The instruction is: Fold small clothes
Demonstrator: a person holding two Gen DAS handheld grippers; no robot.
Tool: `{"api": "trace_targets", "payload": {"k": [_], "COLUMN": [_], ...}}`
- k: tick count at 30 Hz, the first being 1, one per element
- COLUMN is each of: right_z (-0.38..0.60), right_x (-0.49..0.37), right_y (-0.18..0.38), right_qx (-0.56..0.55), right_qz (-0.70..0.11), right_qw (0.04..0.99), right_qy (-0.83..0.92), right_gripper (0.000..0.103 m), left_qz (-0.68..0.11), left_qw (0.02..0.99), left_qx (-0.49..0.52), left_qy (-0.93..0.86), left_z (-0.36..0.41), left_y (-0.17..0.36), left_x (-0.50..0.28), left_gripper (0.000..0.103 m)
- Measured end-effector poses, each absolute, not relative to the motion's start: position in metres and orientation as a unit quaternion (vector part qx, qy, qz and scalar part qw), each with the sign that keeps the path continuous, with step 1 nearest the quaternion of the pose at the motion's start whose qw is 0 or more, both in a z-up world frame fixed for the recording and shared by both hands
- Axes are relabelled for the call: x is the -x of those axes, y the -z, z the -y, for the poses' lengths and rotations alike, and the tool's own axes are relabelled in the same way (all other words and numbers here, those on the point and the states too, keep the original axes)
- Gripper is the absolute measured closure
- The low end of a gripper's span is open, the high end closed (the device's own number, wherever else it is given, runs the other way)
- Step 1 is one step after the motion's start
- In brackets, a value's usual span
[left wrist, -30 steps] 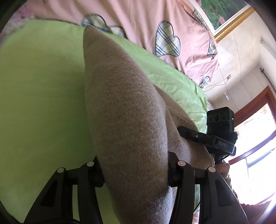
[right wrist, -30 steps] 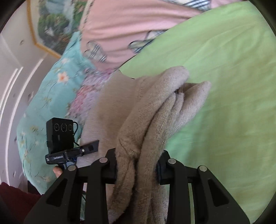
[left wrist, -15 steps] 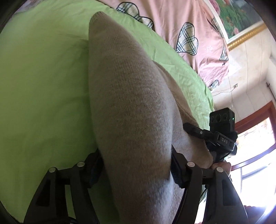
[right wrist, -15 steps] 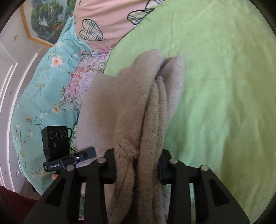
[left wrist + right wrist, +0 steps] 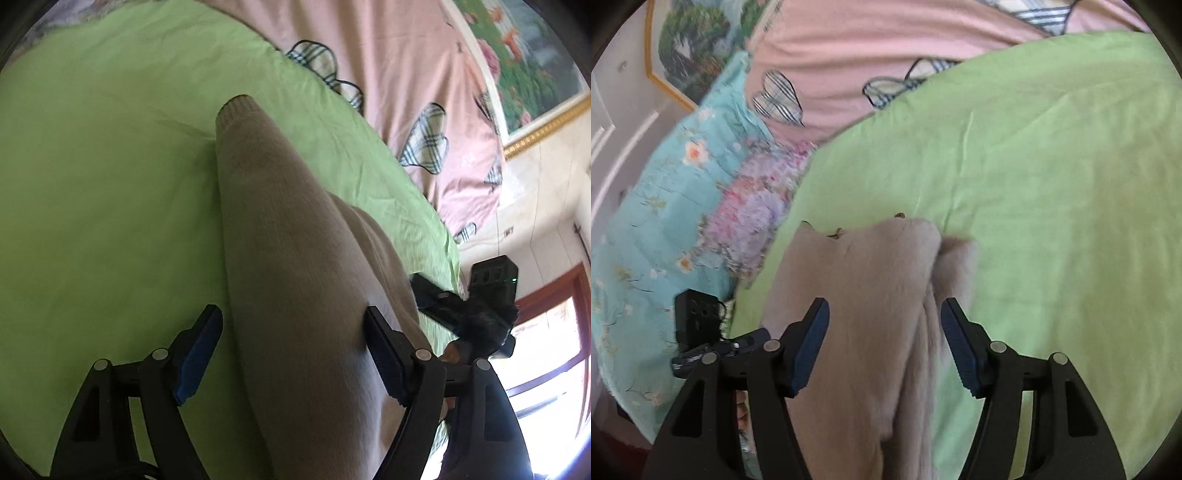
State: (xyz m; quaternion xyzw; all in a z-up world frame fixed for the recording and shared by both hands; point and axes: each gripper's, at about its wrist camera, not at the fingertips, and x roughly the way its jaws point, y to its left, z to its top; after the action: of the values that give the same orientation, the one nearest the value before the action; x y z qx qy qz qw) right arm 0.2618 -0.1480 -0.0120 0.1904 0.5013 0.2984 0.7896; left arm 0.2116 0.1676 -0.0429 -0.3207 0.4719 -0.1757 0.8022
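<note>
Two grippers are standing spread around your beige knit garment (image 5: 295, 266): left gripper (image 5: 291, 354) and right gripper (image 5: 884, 350), blue pads clear of fabric. Garment is lying mid-frame, soft and fuzzy, tapering to a ribbed cuff, on smooth green sheet (image 5: 92, 184).

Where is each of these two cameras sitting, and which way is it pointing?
Left view: on the left claw, looking along its open fingers over the beige sweater on the green sheet; the right claw shows beyond.
Right view: on the right claw, also open, facing the pink quilt; the left claw shows.
Shared: sweater, sheet, quilt.
</note>
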Motion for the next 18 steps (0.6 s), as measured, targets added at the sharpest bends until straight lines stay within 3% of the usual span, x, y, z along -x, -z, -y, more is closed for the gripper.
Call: {"api": "trace_targets", "payload": {"k": [1, 4, 8, 14, 16, 17, 18], "right_z": [0.141, 0.133, 0.162, 0.167, 0.168, 0.168, 0.168], "right_x": [-0.268, -0.272, -0.245, -0.251, -0.252, -0.252, -0.251], "right_y": [0.019, 0.021, -0.016, 0.034, 0.037, 0.037, 0.036], "right_qx": [-0.186, -0.174, -0.193, -0.194, -0.203, -0.200, -0.192], "right_qz": [-0.513, -0.510, -0.436, -0.493, -0.492, -0.490, -0.488], "right_qw": [0.784, 0.791, 0.821, 0.800, 0.800, 0.803, 0.807], "right_qy": [-0.295, -0.291, -0.312, -0.283, -0.277, -0.275, -0.271], "right_gripper": [0.069, 0.090, 0.092, 0.092, 0.092, 0.092, 0.092], "left_qz": [-0.475, -0.484, -0.480, -0.487, -0.489, -0.491, -0.493], "left_qw": [0.801, 0.798, 0.807, 0.814, 0.815, 0.815, 0.816], "left_qx": [0.321, 0.319, 0.300, 0.284, 0.282, 0.281, 0.279], "left_qy": [0.172, 0.166, 0.168, 0.141, 0.129, 0.122, 0.118], "left_z": [-0.171, -0.172, -0.171, -0.170, -0.175, -0.176, -0.177], "left_y": [0.046, 0.048, 0.044, 0.049, 0.051, 0.052, 0.054], "left_x": [-0.212, -0.214, -0.211, -0.240, -0.257, -0.263, -0.271], "left_gripper": [0.024, 0.024, 0.020, 0.021, 0.028, 0.039, 0.061]}}
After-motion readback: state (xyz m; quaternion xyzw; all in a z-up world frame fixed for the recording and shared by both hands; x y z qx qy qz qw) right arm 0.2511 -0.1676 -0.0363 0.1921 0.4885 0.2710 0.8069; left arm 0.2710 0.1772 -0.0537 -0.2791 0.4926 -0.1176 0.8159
